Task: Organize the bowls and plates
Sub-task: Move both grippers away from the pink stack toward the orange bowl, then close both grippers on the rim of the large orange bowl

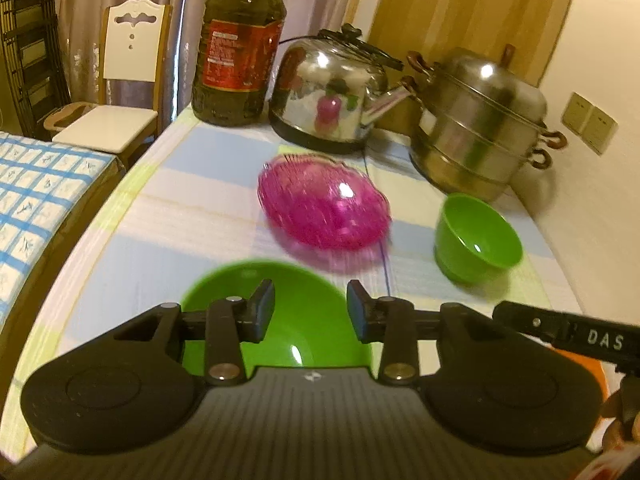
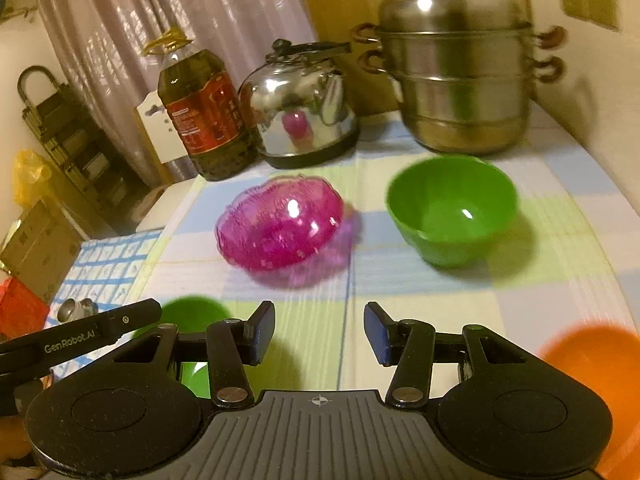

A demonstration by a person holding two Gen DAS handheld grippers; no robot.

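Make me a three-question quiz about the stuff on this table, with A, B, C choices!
1. Where is the pink bowl?
A. in front of the kettle
B. inside the steamer pot
C. on the chair

2. What colour is the small bowl near the steamer pot?
A. blue
B. green
C. white

3. What is the right gripper holding?
A. the oil bottle
B. a spoon
C. nothing

Answers: 1 A, it sits on the cloth before the kettle. 2 B, it is plainly green. 3 C, only cloth shows between its fingers.
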